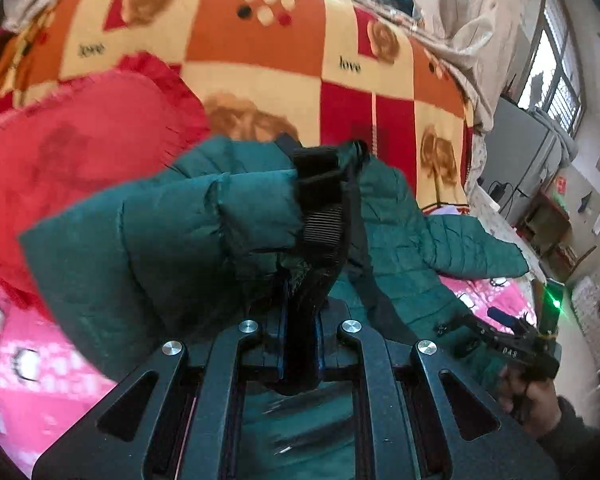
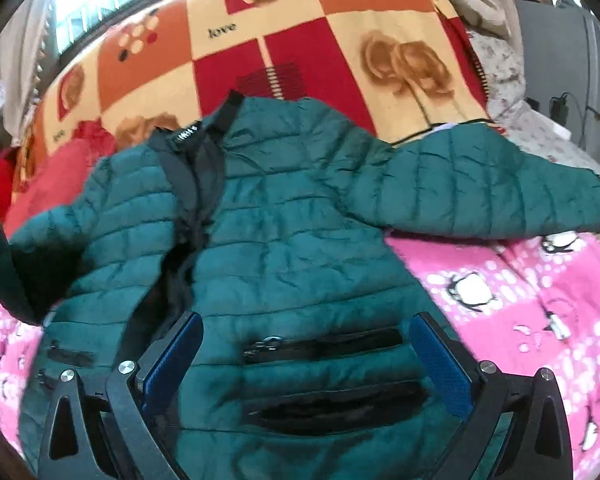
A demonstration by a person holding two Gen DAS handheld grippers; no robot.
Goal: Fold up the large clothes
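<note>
Green puffy jacket point(image 2: 284, 240) sleeve point(image 1: 204, 216) looks pinched in the left gripper point(image 1: 300, 264), the right gripper point(image 2: 306, 356) gapes wide, so the slippery sleeve could slide out.

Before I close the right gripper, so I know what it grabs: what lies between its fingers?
In the right wrist view, the open right gripper frames the green puffer jacket; its black zip pocket lies between the blue pads.

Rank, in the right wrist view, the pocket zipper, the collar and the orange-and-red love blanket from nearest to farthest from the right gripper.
1. Pocket zipper: between the open fingers of the right gripper.
2. Collar: up the jacket, left of centre.
3. Love blanket: behind the jacket, at top.
</note>
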